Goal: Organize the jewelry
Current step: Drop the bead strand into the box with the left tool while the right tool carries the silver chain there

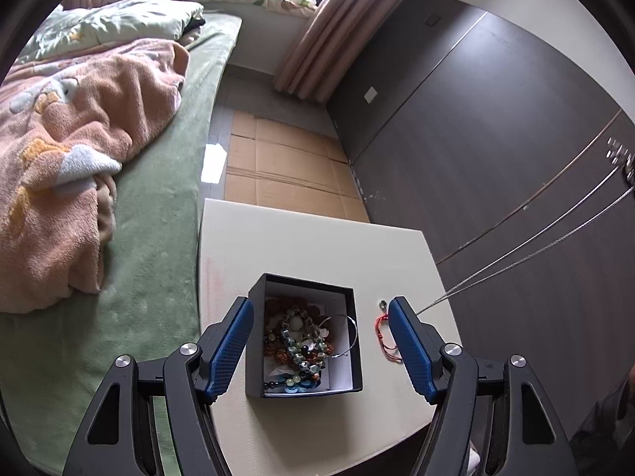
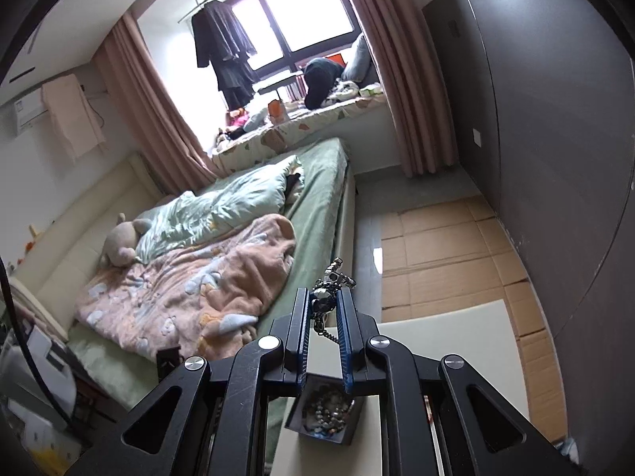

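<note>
A black box [image 1: 301, 283] with a white lining stands on the small cream table [image 1: 297, 238] and holds several beaded bracelets [image 1: 297, 343] and a silver hoop [image 1: 349, 331]. My left gripper [image 1: 322, 302] is open, one finger on each side of the box and neither touching it. A red cord bracelet [image 1: 381, 333] and a small ring [image 1: 383, 304] lie on the table right of the box. My right gripper [image 2: 324, 292] is shut on a silver necklace's pendant [image 2: 326, 303], high above the box [image 2: 293, 420]. Its chain [image 1: 535, 250] stretches from behind the left gripper's right finger to the upper right.
A bed [image 1: 158, 238] with a green sheet and a pink blanket [image 1: 79, 139] borders the table's left side. Flattened cardboard [image 1: 285, 158] covers the floor beyond the table. A dark wardrobe [image 1: 496, 158] runs along the right. Curtains [image 2: 412, 79] frame the window at the back.
</note>
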